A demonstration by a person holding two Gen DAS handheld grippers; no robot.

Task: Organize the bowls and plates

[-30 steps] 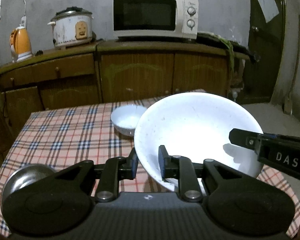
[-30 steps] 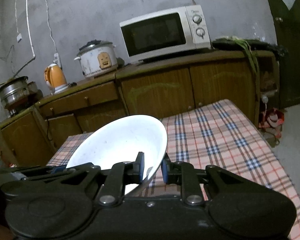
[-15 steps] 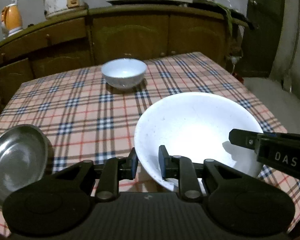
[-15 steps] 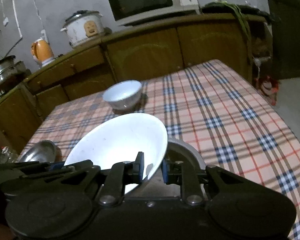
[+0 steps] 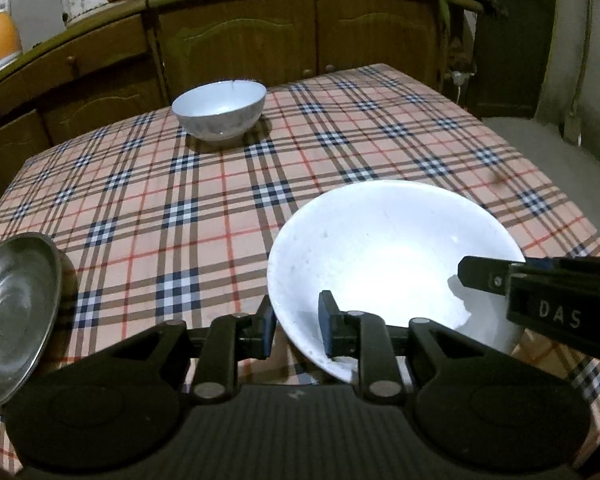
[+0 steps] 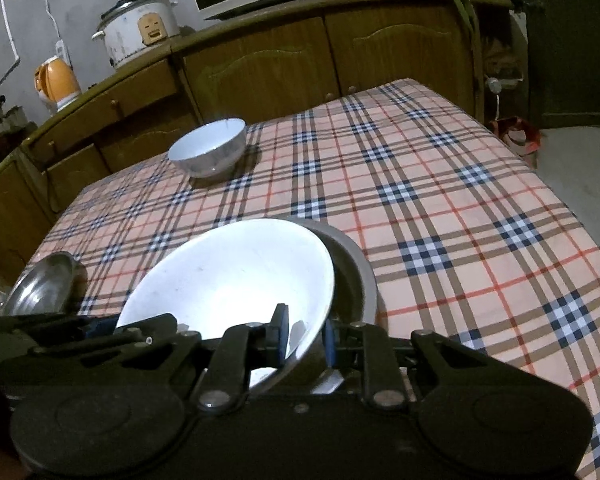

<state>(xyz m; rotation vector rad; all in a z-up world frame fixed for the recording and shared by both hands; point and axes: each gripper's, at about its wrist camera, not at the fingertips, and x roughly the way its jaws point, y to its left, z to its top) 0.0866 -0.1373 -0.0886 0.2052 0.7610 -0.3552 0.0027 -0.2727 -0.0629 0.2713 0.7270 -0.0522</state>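
Observation:
A large white bowl (image 5: 388,256) is gripped at its near rim by my left gripper (image 5: 296,328), which is shut on it. My right gripper (image 6: 305,336) is shut on the opposite rim of the same bowl (image 6: 228,280); its finger (image 5: 496,280) shows at the right of the left wrist view. The bowl tilts just over a grey metal bowl (image 6: 356,268) on the checked tablecloth; I cannot tell whether they touch. A small white bowl (image 5: 220,110) stands farther back. A steel dish (image 5: 16,312) lies near the left edge.
The checked tablecloth (image 6: 460,208) covers the table, with bare cloth to the right and in the middle. Wooden cabinets (image 5: 340,32) run behind the table, bearing a rice cooker (image 6: 140,28), an orange kettle (image 6: 58,80) and a microwave. A dark door (image 5: 512,32) stands at the right.
Both grippers have come down towards the table with the large white bowl held between them. The grey metal bowl has come into view just under it.

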